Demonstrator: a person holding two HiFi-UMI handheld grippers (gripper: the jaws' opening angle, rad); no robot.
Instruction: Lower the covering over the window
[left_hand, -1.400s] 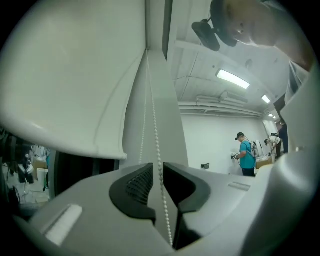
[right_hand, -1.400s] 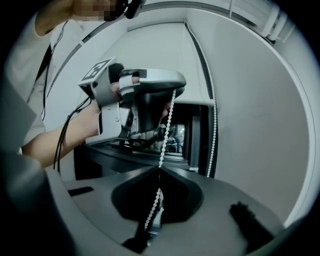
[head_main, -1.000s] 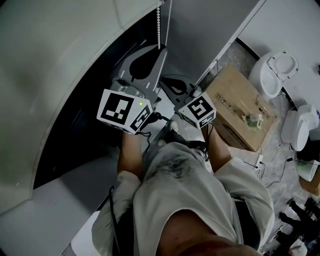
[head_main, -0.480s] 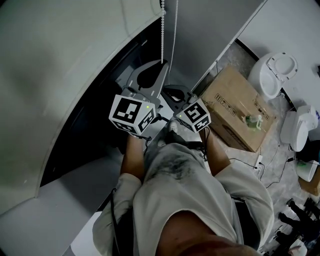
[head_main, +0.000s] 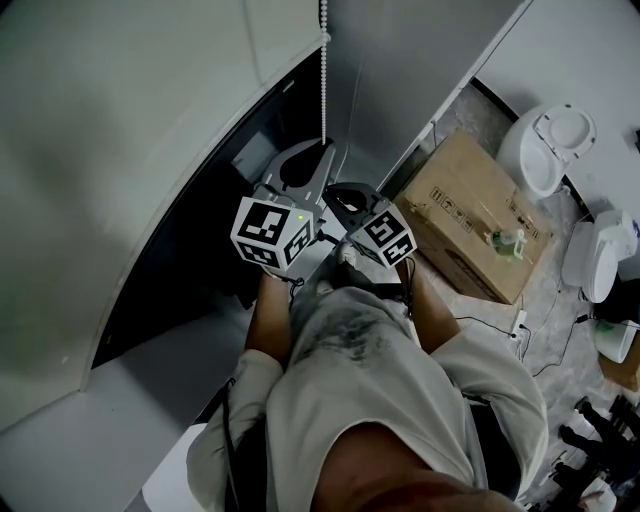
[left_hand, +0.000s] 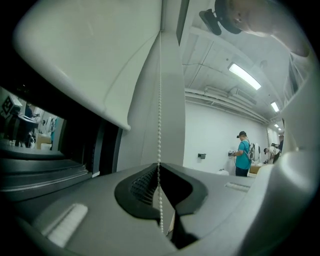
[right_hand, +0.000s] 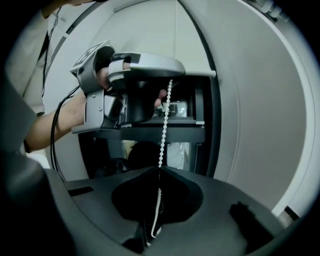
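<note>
At the far left of the head view, the pale roller blind hangs part-way down. Its bottom edge runs diagonally above the dark window opening, so a band of glass is uncovered below it. A grey sill lies beneath the window.

Right of that, your left gripper points level at the blind's edge. In its own view the jaws are pressed together on the white bead chain, which rises straight up from the pinch along the side of the blind.

From the head view the chain drops from the top of the frame into that gripper's tips.

Just beside it on the right and lower, your right gripper tilts slightly downward. Its jaws are also closed on the same chain, with a short slack loop hanging below the pinch. Your left gripper shows above it in that view, holding the chain higher up.

Further right, on the floor, stands a cardboard box, and beyond it a white toilet.
</note>
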